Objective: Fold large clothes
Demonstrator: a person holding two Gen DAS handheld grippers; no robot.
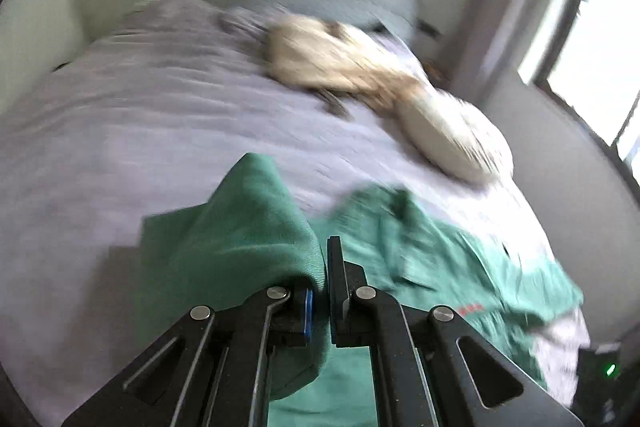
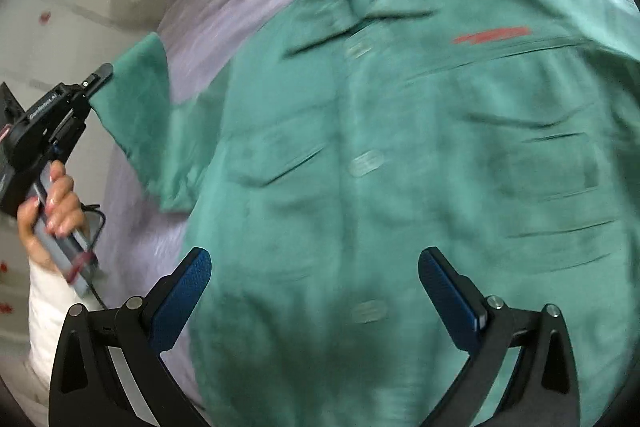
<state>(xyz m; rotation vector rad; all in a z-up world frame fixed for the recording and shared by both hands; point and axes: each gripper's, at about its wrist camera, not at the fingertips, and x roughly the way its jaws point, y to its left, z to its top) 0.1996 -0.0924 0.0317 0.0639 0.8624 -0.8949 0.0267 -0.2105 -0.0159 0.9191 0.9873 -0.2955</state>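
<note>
A beige pillow (image 1: 452, 131) lies on the lilac bedsheet (image 1: 140, 115).

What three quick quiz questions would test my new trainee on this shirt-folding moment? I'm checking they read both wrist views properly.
1. True or false: the right gripper is shut on the green shirt.
2. Which part does the left gripper pinch: A collar, B sleeve, C hem?
3. Fill in: the shirt lies on a lilac ___.

Key: 1 false, its fingers stand open above the shirt; 2 B; 3 bedsheet.
</note>
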